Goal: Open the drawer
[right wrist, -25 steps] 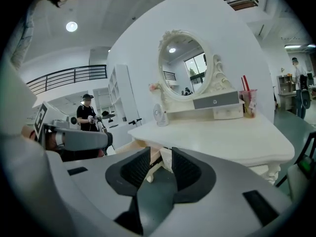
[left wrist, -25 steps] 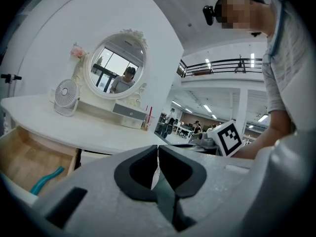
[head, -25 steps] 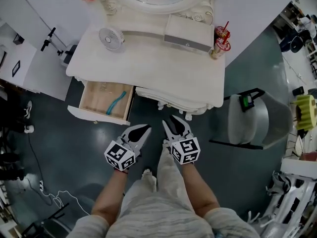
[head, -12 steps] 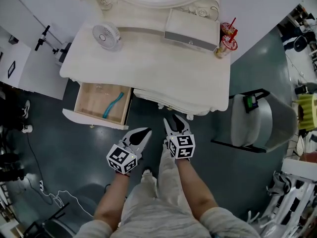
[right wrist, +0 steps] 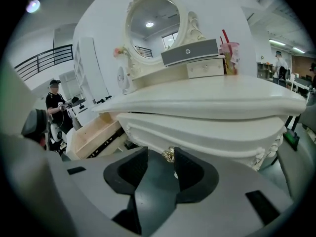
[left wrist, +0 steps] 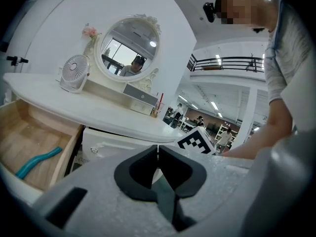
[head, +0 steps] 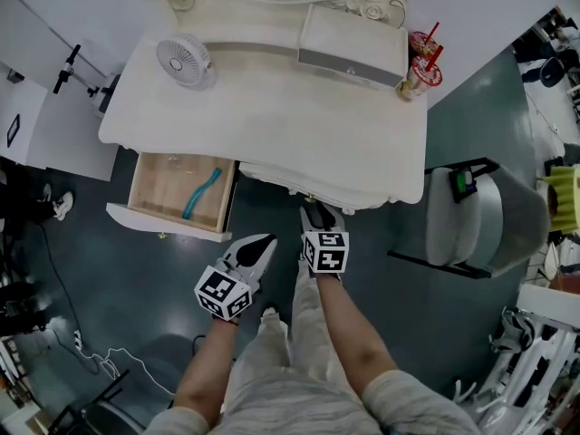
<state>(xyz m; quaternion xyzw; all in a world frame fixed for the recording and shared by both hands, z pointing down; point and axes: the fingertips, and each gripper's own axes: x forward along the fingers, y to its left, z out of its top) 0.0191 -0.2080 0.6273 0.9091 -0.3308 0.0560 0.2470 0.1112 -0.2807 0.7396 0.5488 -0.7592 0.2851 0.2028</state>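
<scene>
Two drawers show on the white dressing table. The centre drawer is closed under the tabletop. Its long axis runs across the table's front, from side to side in the head view, and its curved face looks toward the person. A small brass knob sticks out of the middle of that face.

The right gripper points at this drawer, tilted downward. Its jaws have just been opening and stand wide apart, with the knob between the tips. The pads are not pressing on it.

The left gripper hangs just beside the right one, clear of the table. Its jaws are closed tip to tip with nothing in them.

The side drawer, left of the centre one in the head view, is pulled out, and a teal curved item lies on its wooden floor. A small fan and two cups with straws stand on the tabletop.
</scene>
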